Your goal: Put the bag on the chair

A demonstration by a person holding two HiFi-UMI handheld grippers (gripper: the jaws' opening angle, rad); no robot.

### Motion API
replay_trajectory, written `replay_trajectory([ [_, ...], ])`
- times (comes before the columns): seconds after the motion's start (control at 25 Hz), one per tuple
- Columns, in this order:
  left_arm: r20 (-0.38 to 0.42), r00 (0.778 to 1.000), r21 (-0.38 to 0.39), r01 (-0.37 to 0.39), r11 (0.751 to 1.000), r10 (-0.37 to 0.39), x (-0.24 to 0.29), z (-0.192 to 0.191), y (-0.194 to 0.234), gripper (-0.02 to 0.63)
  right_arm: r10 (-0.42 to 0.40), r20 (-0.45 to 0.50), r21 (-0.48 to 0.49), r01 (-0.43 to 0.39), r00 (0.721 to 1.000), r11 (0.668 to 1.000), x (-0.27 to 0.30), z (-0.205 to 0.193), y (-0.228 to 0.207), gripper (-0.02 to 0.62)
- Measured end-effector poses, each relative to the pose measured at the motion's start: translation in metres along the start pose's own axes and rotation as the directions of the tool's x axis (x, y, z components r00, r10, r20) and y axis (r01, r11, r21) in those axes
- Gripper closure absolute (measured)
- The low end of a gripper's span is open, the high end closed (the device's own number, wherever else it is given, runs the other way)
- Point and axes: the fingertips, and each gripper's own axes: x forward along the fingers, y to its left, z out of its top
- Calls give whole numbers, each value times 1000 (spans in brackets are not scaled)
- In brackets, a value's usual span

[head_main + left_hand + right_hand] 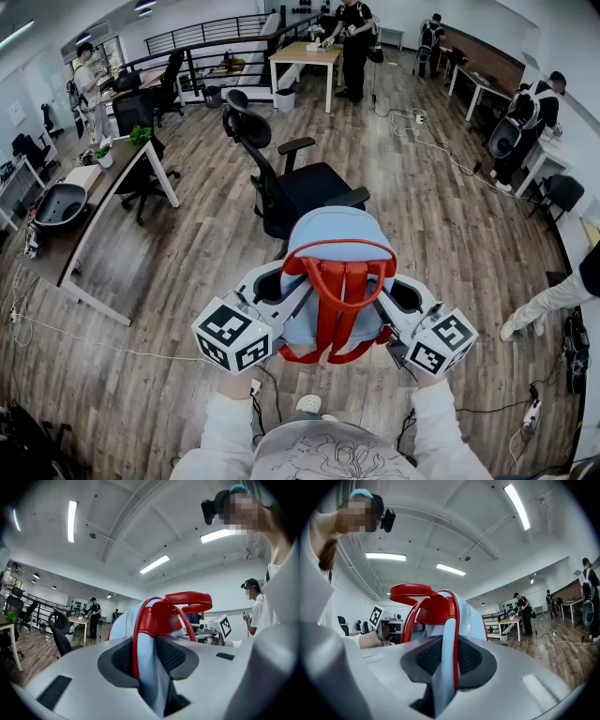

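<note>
A light blue bag (337, 239) with red straps (336, 291) hangs in the air in front of me, held from both sides. My left gripper (281, 298) is shut on the bag's left side, and its own view shows blue fabric (145, 667) and a red strap edge pinched between the jaws. My right gripper (398, 302) is shut on the right side, with blue fabric (443, 667) squeezed between its jaws. The black office chair (309, 187) stands just beyond the bag, its seat facing me and partly hidden by the bag's top.
A second black chair (246, 127) stands farther back. A long desk (84, 216) runs along the left, a wooden table (305, 54) sits at the back with people near it. Cables (422, 131) cross the wooden floor, and a person's leg (553, 300) reaches in from the right.
</note>
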Motion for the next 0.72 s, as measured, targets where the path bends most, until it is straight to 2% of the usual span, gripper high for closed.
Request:
replay_trajectory([
  [0.72,-7,1000,5,16,1000,-16,8,-7,30,486,-32,-10,-7,32,999,999,27,-11,-12,506],
])
